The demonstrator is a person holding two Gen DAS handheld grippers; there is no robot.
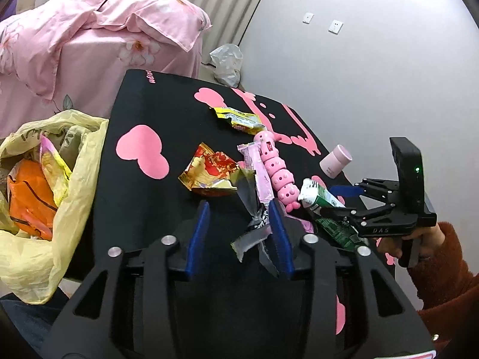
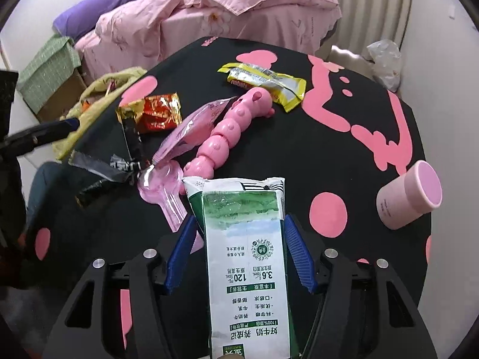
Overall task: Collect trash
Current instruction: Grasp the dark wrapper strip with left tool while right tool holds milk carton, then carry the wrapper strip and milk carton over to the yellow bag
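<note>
My left gripper [image 1: 239, 206] is open just above the black table [image 1: 143, 101]. A crumpled black-and-silver wrapper [image 1: 254, 233] lies between its fingers, against the right one only. In front of it lie a red-gold wrapper [image 1: 209, 173], a pink wrapper [image 1: 257, 176] and a yellow wrapper [image 1: 239, 118]. My right gripper [image 2: 239, 219] points steeply down, open wide around a green-and-white milk carton [image 2: 242, 239]. A thin gap shows at the carton's left side. A yellow plastic bag [image 1: 74, 179] holding trash hangs at the table's left edge.
A pink caterpillar toy [image 2: 230, 128] and a clear pink fork [image 2: 167, 197] lie mid-table. A pink cup [image 2: 410, 194] lies on its side at the right. A bed with pink bedding [image 1: 89, 45] stands behind, and a white crumpled bag [image 1: 227, 62] sits by the wall.
</note>
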